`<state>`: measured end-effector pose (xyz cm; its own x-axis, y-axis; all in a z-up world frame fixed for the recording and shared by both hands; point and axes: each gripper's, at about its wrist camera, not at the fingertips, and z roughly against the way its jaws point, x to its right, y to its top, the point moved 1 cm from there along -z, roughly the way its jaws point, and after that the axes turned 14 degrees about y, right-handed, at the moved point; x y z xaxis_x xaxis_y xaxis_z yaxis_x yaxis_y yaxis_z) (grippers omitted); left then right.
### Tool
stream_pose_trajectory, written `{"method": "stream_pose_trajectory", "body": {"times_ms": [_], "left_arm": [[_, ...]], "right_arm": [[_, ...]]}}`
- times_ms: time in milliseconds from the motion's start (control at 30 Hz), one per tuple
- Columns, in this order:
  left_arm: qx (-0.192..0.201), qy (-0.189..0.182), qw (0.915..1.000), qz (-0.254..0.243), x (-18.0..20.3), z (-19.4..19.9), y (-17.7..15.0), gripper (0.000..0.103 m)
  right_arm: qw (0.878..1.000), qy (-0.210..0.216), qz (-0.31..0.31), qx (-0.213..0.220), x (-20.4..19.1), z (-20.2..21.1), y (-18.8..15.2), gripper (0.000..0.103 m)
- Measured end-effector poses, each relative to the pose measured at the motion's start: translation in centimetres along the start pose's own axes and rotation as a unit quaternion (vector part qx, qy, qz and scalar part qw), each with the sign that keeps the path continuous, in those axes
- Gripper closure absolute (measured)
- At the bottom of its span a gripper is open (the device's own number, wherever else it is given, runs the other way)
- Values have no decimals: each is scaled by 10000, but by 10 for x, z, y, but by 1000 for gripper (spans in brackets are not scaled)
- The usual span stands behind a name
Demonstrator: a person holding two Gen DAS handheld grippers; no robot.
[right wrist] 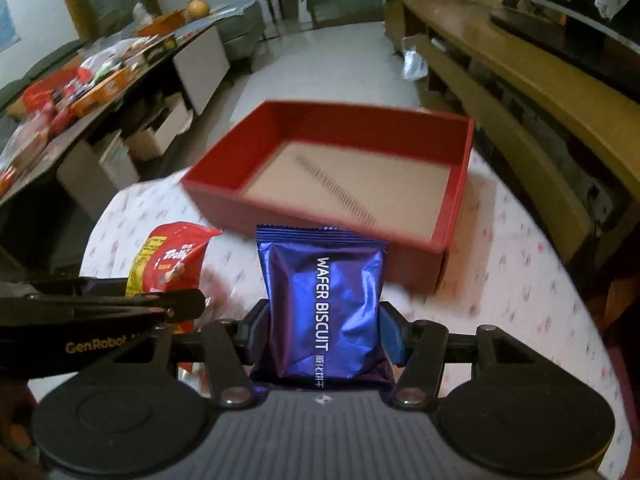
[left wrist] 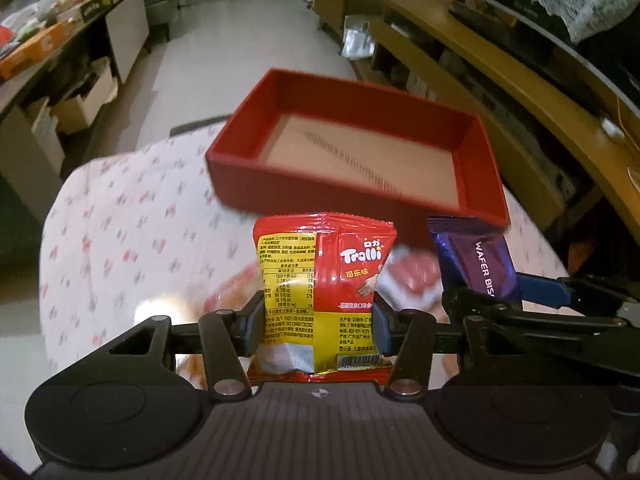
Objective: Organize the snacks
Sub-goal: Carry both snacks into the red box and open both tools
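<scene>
Two snack packets in hand, red box ahead and empty.

Desk (right wrist: 520, 280), round, flowered cloth: carries the box; open cloth lies to my left of it, the desk's edge close on the right. Red box (left wrist: 256, 160): straight ahead of both tongs, just beyond the packets; long axis runs across my view, slightly skewed; its near wall is the edge to clear, its bare floor offers ample room. Purple wafer biscuit packet (right wrist: 324, 312): upright, pinched at both sides in my right tongs (right wrist: 324, 336), closed on it, top seal toward the box. Red gummy packet (left wrist: 320, 292): upright, clamped likewise in my left tongs (left wrist: 318, 324). The two tongs sit side by side, neither clearly nearer; I judge both must lift over the near wall, then release.
</scene>
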<state>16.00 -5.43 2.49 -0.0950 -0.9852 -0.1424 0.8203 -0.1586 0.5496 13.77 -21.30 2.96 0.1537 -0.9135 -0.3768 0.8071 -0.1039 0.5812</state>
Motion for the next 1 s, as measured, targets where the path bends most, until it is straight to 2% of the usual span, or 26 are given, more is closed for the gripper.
{"method": "stream_pose_trajectory", "body": {"times_ms": [233,600,800,1000], "left_arm": [[58,55,9999,136,8,-28,45,44],[485,302,9984,37,27,-62,105,46],[322,279,9991,78,31,-102,116,46],[-4,335,9994,112,24,-134,110,46]], "right_arm": [[9998,-169,-36,141,17,-22,46,34],[9989,-303,-134,332,49,-60,104,34],[9991,-373,-105,140,68,-97,115,34],[9991,-397,-29,-137,74,-132,111,34]]}}
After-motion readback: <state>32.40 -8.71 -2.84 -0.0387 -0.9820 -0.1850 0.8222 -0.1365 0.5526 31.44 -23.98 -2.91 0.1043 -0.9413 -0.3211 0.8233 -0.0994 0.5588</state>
